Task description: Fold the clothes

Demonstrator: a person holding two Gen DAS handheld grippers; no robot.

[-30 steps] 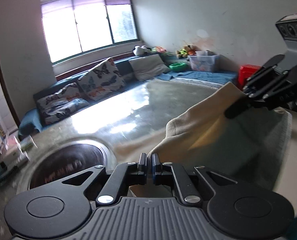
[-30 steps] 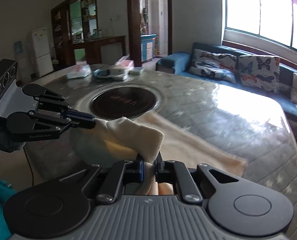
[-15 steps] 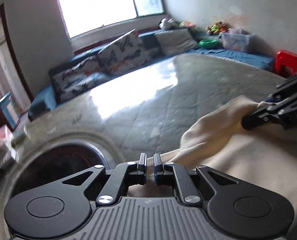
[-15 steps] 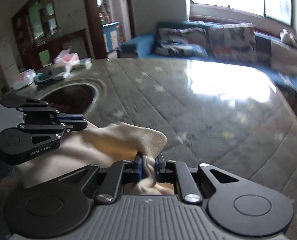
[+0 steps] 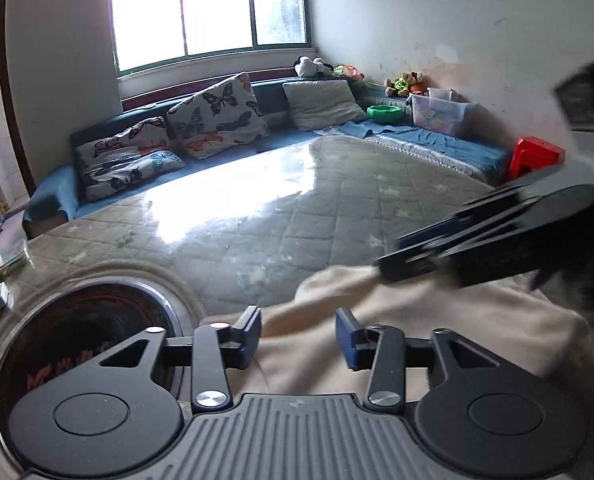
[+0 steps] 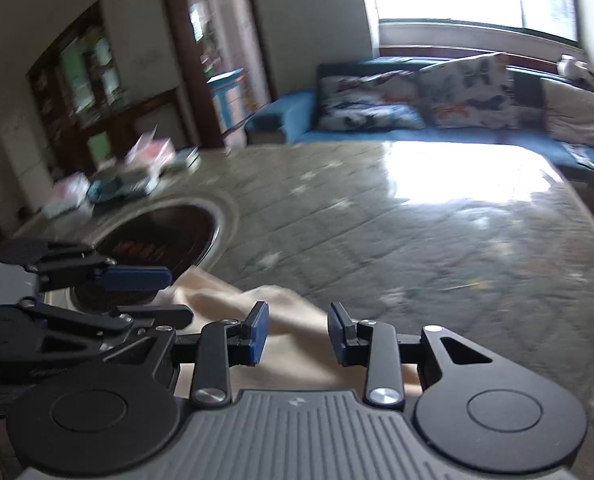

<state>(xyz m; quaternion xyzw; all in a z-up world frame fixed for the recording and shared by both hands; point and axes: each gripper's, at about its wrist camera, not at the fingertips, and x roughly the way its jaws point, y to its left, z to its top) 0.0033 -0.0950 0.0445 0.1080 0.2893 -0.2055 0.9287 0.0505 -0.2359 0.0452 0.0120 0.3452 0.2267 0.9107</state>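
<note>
On the counter (image 5: 257, 220) | cream garment (image 5: 437, 320) soft, limp, light | left gripper (image 5: 298, 334), right gripper (image 6: 298, 334) jaws wide, empty | pinch folded edge next.

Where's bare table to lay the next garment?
Free: the glossy stretch of table beyond the cream cloth, toward the sofa. Crowded: the round inset at left, boxes behind it, and both open grippers over the cloth.

A glossy quilted table (image 5: 297, 216) carries the cream garment (image 5: 437, 320) beside its round dark inset (image 5: 77, 340).
</note>
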